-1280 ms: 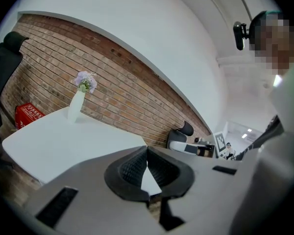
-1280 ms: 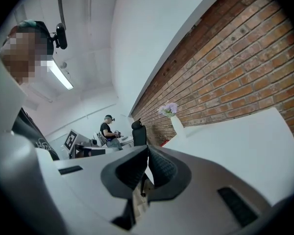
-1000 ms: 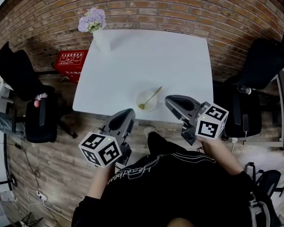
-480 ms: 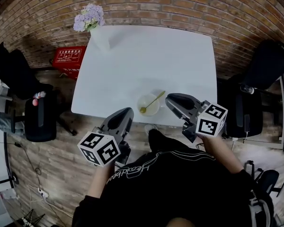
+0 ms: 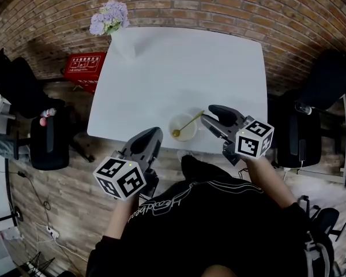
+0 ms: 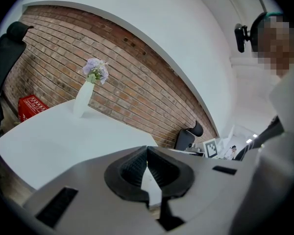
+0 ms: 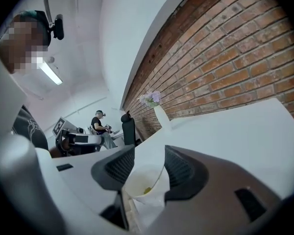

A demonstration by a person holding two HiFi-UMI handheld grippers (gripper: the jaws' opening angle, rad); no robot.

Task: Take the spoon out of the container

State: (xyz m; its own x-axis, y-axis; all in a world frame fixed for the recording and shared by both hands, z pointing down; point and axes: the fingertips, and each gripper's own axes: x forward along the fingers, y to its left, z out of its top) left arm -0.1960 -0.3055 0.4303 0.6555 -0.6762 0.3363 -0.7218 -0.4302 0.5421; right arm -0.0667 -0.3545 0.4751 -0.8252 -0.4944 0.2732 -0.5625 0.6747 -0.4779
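A small white container (image 5: 182, 127) stands near the front edge of the white table (image 5: 179, 68). A gold spoon (image 5: 188, 122) leans in it, handle pointing up to the right. My right gripper (image 5: 210, 115) is just right of the container, its jaws opening and pressing on nothing. In the right gripper view the container (image 7: 143, 184) and the spoon (image 7: 147, 190) show through the gap of the right gripper (image 7: 148, 159), a little ahead of the pads. My left gripper (image 5: 154, 133) hovers at the table's front edge, left of the container, shut and empty (image 6: 147, 153).
A white vase (image 5: 124, 46) with purple flowers (image 5: 109, 18) stands at the table's far left corner. A red crate (image 5: 83, 69) sits on the floor to the left. Black chairs (image 5: 43, 140) (image 5: 311, 91) flank the table, and a brick wall (image 5: 219, 4) runs behind it.
The right gripper's jaws have parted, and it has moved a little closer to the container. The left gripper has hardly moved.
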